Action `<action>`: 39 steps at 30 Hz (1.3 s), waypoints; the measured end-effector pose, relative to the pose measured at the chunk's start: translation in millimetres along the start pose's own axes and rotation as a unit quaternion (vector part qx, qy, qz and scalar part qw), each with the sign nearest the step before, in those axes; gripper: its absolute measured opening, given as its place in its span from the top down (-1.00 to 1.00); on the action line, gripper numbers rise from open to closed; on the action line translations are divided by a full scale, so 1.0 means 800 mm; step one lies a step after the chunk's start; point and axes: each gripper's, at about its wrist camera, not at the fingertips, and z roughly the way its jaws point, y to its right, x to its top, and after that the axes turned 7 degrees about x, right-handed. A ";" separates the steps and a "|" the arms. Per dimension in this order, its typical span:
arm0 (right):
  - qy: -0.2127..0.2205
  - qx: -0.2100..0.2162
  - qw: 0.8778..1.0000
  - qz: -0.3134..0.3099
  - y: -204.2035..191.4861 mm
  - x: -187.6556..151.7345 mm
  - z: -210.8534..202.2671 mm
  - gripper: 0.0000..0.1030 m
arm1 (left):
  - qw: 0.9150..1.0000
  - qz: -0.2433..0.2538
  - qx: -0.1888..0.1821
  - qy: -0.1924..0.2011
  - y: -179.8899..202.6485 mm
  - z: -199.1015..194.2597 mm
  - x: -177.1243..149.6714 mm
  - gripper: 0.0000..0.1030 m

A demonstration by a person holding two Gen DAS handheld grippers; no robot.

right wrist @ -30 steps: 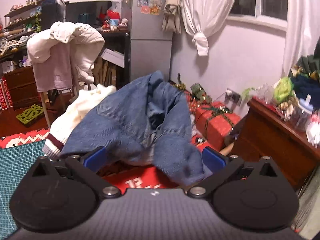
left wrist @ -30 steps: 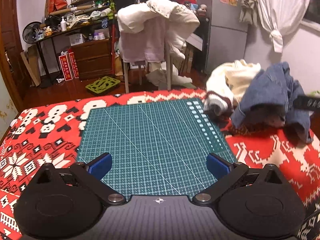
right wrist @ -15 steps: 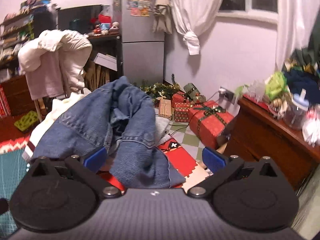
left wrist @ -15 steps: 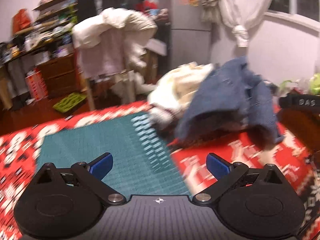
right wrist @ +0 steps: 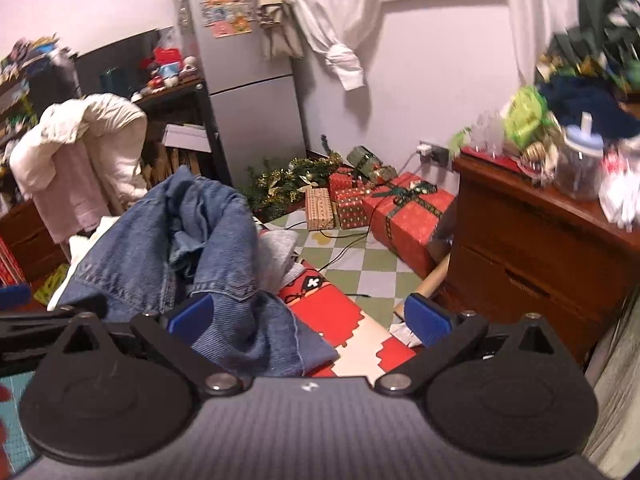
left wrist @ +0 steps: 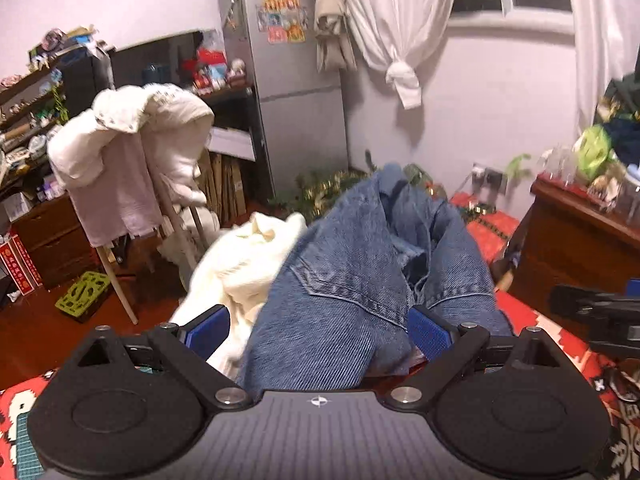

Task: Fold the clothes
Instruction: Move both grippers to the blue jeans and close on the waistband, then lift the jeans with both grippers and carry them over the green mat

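left tongs: the left gripper point(left wrist: 318, 326) has its blue pads point(left wrist: 428, 330) spread wide apart, one on each side of the denim heap, and grips nothing.
right tongs: the right gripper point(right wrist: 308, 316) is also wide apart, its left pad point(right wrist: 190, 314) just beside the denim hem and its right pad out over the cloth edge, with nothing clamped.
jeans: the blue jeans point(left wrist: 360, 280) lie crumpled in a mound at 12 o'clock of the left camera, filling the gap between its fingers; in the right camera they point(right wrist: 200, 248) sit at 10 o'clock.
cream garment: a cream sweater point(left wrist: 244, 264) is bunched against the jeans at 11 o'clock in the left view, partly under the denim.
surface: a red patterned cloth point(right wrist: 340, 316) lies under the clothes, with a corner of a green cutting mat point(right wrist: 12, 400) at 8 o'clock in the right view.
other gripper: the right tool's black body shows at 3 o'clock of the left view, well clear of the jeans.
background: a grey fridge point(left wrist: 288, 100) at 12 o'clock, a chair draped with white laundry point(left wrist: 132, 144) at 10 o'clock, wrapped red gift boxes point(right wrist: 404, 212) on the checked floor, a wooden dresser point(right wrist: 540, 248) at 3 o'clock.
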 end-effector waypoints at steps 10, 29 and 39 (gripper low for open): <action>-0.023 0.023 0.999 0.022 0.008 -0.009 0.026 -0.99 | 0.999 -0.020 -0.006 -0.051 0.005 0.057 -0.004 -0.67; -0.041 0.076 0.996 0.019 -0.039 -0.030 0.085 -0.80 | 0.997 -0.041 -0.036 -0.052 -0.002 -0.010 0.007 0.80; -0.021 0.086 0.993 0.081 -0.028 -0.034 0.095 0.72 | 0.998 -0.036 -0.030 -0.046 -0.011 -0.040 0.004 0.82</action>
